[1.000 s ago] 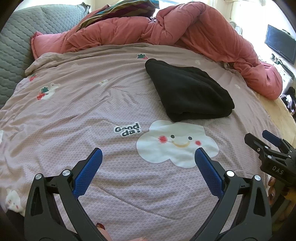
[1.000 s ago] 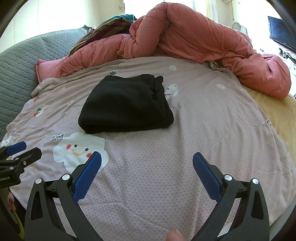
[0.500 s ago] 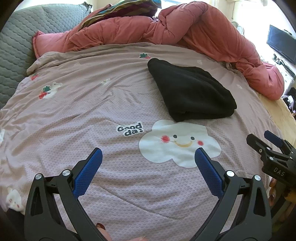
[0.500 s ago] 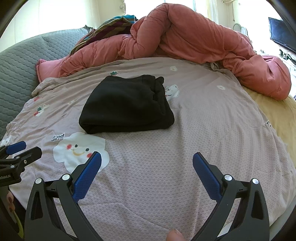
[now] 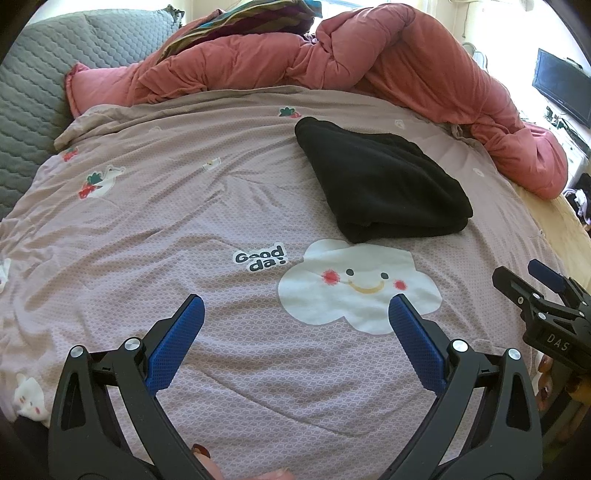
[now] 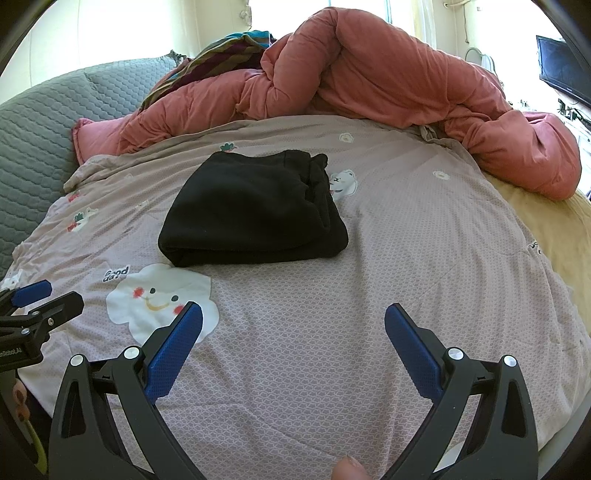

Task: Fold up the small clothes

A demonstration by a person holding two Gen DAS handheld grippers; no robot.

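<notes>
A black garment [image 5: 380, 181] lies folded into a thick rectangle on the mauve bedsheet [image 5: 147, 221], just beyond a white smiling-cloud print [image 5: 354, 284]. It also shows in the right wrist view [image 6: 251, 212]. My left gripper [image 5: 295, 308] is open and empty, held near the front of the bed, well short of the garment. My right gripper [image 6: 293, 317] is open and empty, also near the front. Each gripper shows at the edge of the other's view: the right one [image 5: 532, 284], the left one [image 6: 40, 299].
A rumpled pink duvet [image 5: 332, 62] is heaped along the far side and right of the bed. A striped cloth [image 5: 243, 22] lies on top of it. A grey quilted headboard [image 5: 33, 88] is at the left. A dark screen [image 5: 561, 92] hangs at far right.
Both grippers have drifted slightly; the garment and cloud print sit a little further right in the left wrist view. Both grippers stay open and empty. The garment has not moved.
</notes>
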